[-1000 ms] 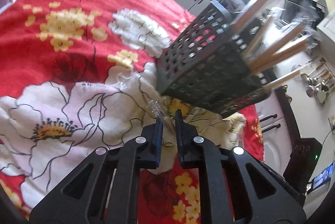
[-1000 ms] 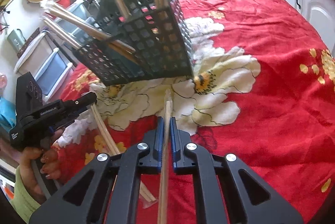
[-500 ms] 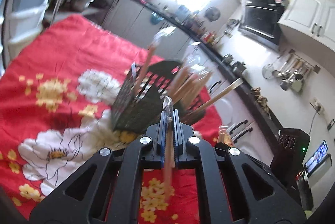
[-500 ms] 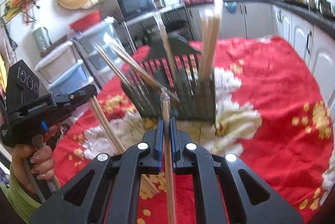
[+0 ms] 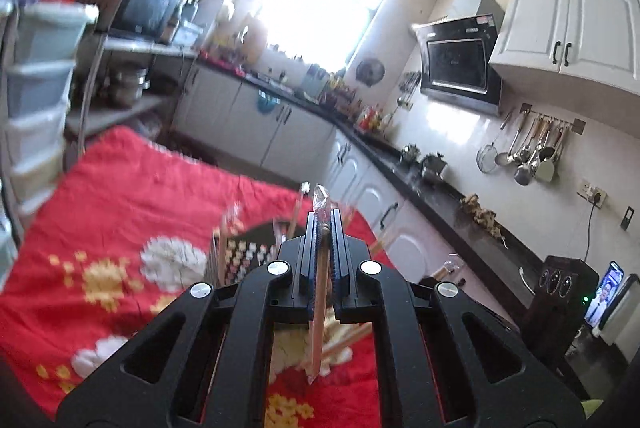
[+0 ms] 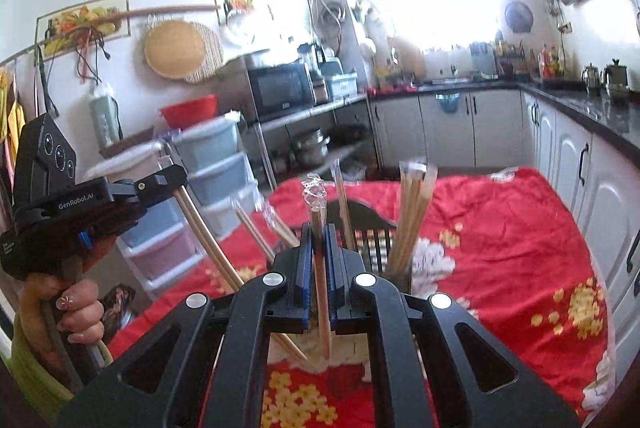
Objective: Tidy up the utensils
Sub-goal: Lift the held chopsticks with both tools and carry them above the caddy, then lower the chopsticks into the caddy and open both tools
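Since a second ago, both wrapped chopstick pairs are lifted off the red flowered surface (image 6: pixel 520 228) and turned upright above the black basket (image 6: pixel 376 224), so dropping them in appears to be the next step. The left tongs (image 5: pixel 323 228) are pressed on one pair (image 5: pixel 318 292), the right tongs (image 6: pixel 319 240) on another (image 6: pixel 320 268). Only the right view shows the left gripper from outside, and the basket's filled slots; the left view blurs the basket, which is probably just below.

Left gripper (image 5: pixel 323 228) clamped on a wrapped chopstick (image 5: pixel 319 312), held upright. Black basket (image 5: pixel 248 256) of chopsticks behind, on red floral cloth (image 5: pixel 120 195).
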`<state>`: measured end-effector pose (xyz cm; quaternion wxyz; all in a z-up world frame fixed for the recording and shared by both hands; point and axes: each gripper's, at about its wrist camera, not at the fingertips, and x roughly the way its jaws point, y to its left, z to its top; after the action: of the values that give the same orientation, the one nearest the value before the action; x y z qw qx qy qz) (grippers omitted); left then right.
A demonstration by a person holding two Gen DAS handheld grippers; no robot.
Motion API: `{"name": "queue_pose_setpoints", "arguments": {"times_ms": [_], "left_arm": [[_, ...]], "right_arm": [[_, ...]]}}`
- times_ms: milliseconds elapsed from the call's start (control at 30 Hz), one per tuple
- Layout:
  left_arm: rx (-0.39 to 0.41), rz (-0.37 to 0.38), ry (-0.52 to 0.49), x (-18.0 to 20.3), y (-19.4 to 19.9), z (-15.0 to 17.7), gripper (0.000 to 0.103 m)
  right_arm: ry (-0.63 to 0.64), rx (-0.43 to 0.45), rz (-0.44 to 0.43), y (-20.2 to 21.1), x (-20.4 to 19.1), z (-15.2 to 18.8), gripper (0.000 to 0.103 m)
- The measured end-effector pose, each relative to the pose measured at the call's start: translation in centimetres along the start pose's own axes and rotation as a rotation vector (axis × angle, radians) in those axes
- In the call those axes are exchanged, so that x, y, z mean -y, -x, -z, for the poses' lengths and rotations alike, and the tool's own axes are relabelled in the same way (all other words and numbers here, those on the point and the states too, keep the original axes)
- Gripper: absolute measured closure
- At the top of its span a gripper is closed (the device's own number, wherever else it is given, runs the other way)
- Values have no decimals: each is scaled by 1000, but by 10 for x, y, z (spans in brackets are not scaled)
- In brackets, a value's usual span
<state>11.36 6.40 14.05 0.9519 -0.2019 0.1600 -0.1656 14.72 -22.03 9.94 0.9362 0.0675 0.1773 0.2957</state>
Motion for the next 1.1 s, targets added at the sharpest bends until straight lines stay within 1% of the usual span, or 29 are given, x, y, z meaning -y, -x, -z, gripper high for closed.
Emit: {"name": "queue_pose_setpoints", "arguments": {"times_ms": [167,300,367,433,567,667,867,1100], "left_arm": [[75,-46,-56,8,8,-25,100],[111,-91,-85,9,7,-40,100],[126,-101,-85,7,6,-44,100],[144,-128,-94,6,4,-49,100],[158,-171,-109,5,0,-55,100],[170,-202,-121,5,-5,-58,100],[203,-235,-141,7,-15,-62,100],[224,-255,-143,4,-32,-62,100]], "right_arm": [[14,63,-2,5,-2,-19,97],[35,103,8,5,-4,-34,97],[39,118,10,4,-4,-39,97],[44,125,13,3,-5,-43,97],[60,145,22,-2,-8,-52,97],[77,178,31,-4,-10,-58,97],[98,212,37,-13,-9,-68,97],[120,244,24,-26,-12,-77,97]]}}
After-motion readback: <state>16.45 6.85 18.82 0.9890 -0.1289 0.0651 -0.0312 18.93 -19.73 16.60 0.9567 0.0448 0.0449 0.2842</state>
